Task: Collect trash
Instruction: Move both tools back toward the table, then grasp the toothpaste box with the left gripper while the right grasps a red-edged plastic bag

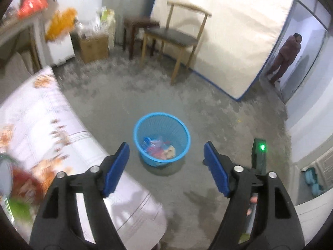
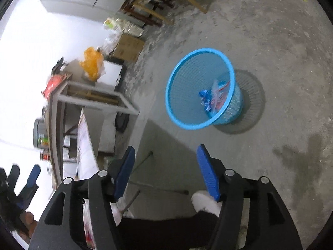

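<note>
While both cameras look down at the room, I log the grey concrete floor (image 1: 208, 112) as the largest surface. A cream mattress (image 1: 224, 31) leans upright behind a wooden chair (image 1: 172, 35). On the left of the left-wrist view sits a worktop (image 1: 52, 125) under a floral white cloth, with blurred red and green items at its near end. I note a blue mesh basket (image 1: 137, 131) standing on the floor well beyond the worktop's edge; the trash (image 1: 159, 148), crumpled wrappers in blue, red and beige, lies in its bottom. My left gripper (image 1: 166, 166) hangs above the floor with jaws spread wide, nothing between them. My right gripper (image 2: 164, 170) likewise has jaws apart and empty, basket ahead of it, a white shoe (image 2: 205, 203) below.
</note>
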`<state>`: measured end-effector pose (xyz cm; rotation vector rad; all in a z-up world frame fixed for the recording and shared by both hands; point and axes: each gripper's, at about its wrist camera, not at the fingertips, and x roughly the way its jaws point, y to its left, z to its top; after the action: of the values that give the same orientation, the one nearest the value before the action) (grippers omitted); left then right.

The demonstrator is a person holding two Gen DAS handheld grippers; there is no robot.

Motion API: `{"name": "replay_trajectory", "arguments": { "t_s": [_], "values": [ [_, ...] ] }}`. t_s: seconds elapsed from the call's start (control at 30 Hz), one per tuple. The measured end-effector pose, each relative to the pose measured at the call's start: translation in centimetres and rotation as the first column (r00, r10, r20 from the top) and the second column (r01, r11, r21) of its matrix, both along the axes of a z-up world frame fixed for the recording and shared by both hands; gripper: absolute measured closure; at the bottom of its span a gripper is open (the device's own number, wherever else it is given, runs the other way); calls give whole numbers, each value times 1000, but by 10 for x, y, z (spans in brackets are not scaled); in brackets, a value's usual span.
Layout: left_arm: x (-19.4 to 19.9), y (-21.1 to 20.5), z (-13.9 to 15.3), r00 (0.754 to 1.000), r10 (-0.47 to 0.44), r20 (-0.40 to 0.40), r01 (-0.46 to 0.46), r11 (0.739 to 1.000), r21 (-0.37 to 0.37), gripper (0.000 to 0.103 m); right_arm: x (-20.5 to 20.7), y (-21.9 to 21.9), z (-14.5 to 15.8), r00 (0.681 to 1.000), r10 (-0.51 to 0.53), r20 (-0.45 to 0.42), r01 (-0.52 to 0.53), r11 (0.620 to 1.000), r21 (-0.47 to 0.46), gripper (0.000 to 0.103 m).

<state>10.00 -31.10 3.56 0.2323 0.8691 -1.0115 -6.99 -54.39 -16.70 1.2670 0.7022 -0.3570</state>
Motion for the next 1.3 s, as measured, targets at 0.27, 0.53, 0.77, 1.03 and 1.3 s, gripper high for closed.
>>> {"name": "replay_trajectory", "arguments": {
  "t_s": [0.27,0.53,0.77,1.03,1.3],
  "values": [
    [-53,150,15,977,131,166,-125,991,-46,29,24,48,64,985,150,81,-144,987,-74,37],
    [-65,284,33,916,357,182,-318,924,-213,27,79,138,127,882,433,184,-406,898,-166,37],
    [-54,357,18,836,539,104,-495,821,-284,27,133,229,168,716,657,234,-624,754,-205,37],
    [-29,413,-12,754,655,50,-622,737,-264,27,193,326,198,570,804,170,-750,594,-291,37],
    [12,447,-57,685,719,-116,-725,661,-193,27,234,394,190,523,852,-15,-803,487,-343,40]
  ]
}}
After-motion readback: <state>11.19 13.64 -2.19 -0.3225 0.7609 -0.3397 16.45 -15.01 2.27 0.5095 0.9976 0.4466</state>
